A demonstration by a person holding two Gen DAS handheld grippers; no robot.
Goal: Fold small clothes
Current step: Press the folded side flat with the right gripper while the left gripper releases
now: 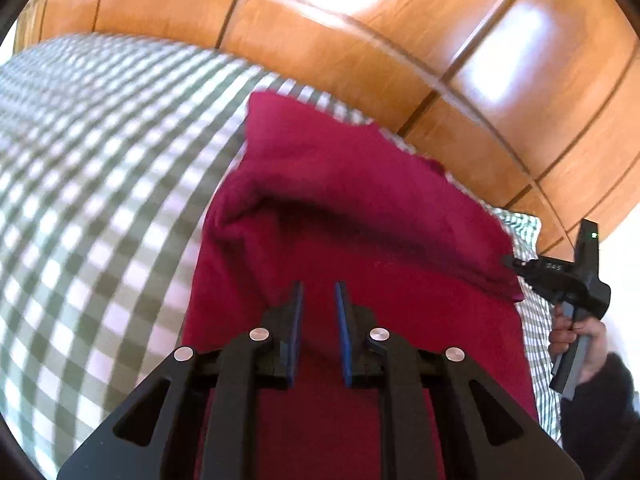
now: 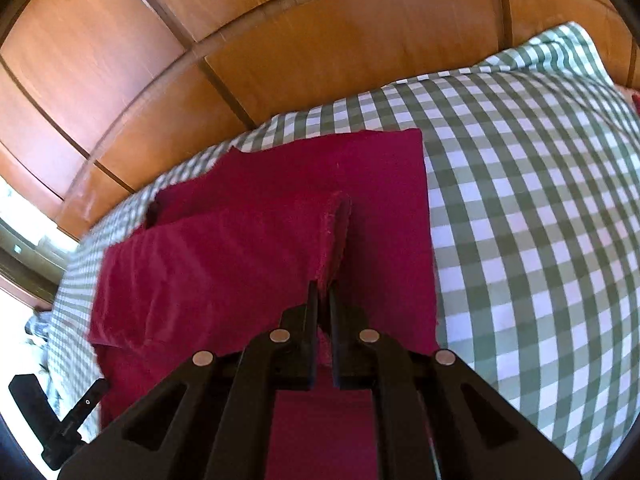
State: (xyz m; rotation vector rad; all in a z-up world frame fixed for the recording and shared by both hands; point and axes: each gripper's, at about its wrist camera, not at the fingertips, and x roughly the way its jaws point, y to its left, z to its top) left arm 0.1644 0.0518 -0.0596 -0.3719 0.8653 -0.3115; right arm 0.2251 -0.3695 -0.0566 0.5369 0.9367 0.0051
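A dark red cloth (image 1: pixel 360 184) (image 2: pixel 380 200) lies on a green-and-white checked cover (image 1: pixel 100 200) (image 2: pixel 520 200). One flap of it (image 2: pixel 224 264) is lifted and folded over the rest. My right gripper (image 2: pixel 323 290) is shut on that flap's hemmed edge. In the left wrist view, the right gripper (image 1: pixel 510 262) pinches the flap's right corner, with a hand (image 1: pixel 576 336) on its grip. My left gripper (image 1: pixel 319 288) has its blue pads a narrow gap apart with red cloth filling the gap. The flap's left edge runs down to its tips. In the right wrist view the left gripper (image 2: pixel 94 394) shows at the cloth's near-left corner.
Glossy wooden panels (image 1: pixel 360 40) (image 2: pixel 200 60) rise behind the far edge of the checked cover. The cover stretches wide beyond the cloth, left in the left wrist view and right in the right wrist view. A bright window area (image 2: pixel 24 216) lies at far left.
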